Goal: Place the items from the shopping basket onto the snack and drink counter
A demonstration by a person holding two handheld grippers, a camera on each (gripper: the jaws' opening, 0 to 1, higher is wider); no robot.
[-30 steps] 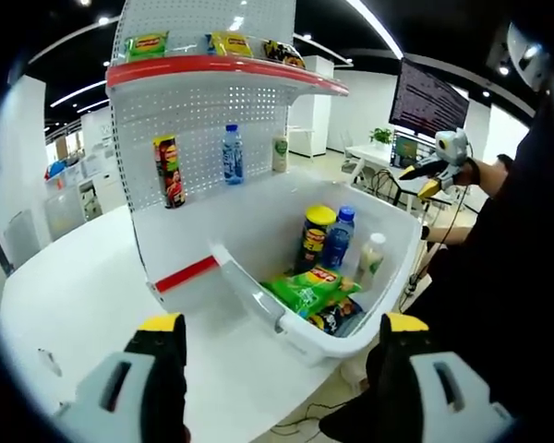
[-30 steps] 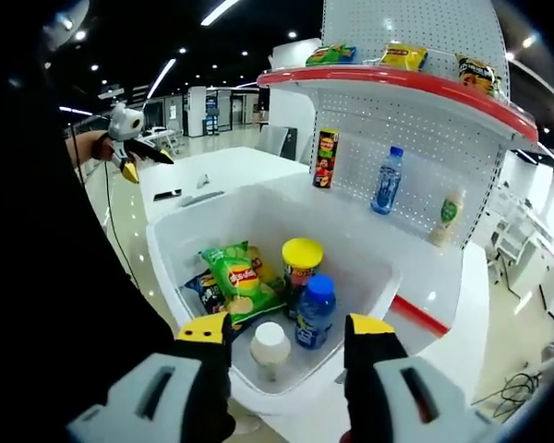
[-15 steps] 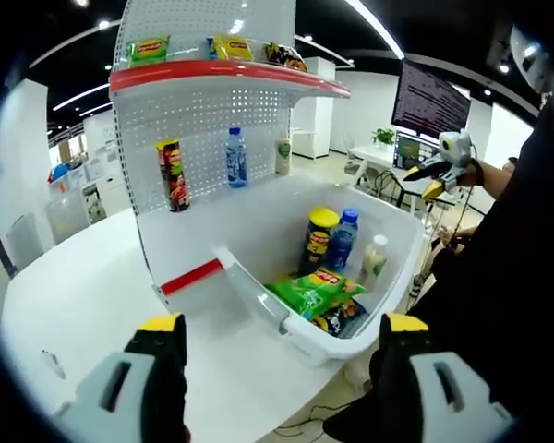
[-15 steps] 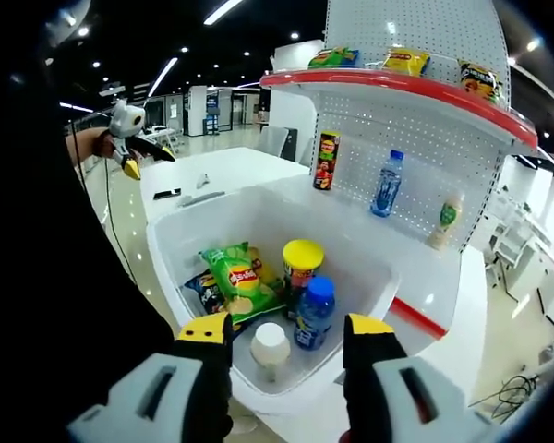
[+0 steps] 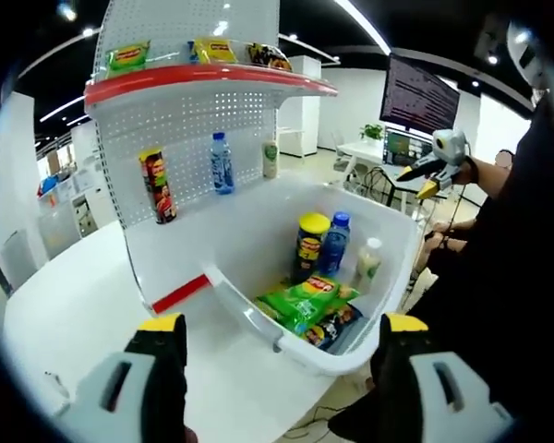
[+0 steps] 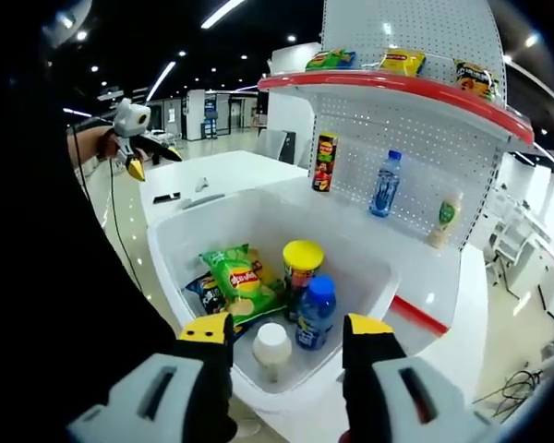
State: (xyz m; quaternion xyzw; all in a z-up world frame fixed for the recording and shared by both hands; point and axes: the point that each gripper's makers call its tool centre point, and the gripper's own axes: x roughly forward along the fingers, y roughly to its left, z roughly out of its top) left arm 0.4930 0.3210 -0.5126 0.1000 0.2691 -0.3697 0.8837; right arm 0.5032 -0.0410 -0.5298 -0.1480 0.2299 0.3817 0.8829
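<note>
White basket (image 6: pixel 175 242) at counter (image 5: pixel 74 305) edge, tongs (image 6: pixel 286 343) agape — above rim.

Ahead of the jaws: five snacks and drinks in one white plastic basket (image 6: pixel 180 245), six on the white pegboard counter (image 6: pixel 415 92).

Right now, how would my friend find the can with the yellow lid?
Find the big white basket below the pegboard shelf. The can stands upright inside it, between the green chip bag and the blue-capped bottle. It alone has a flat yellow lid.
</note>
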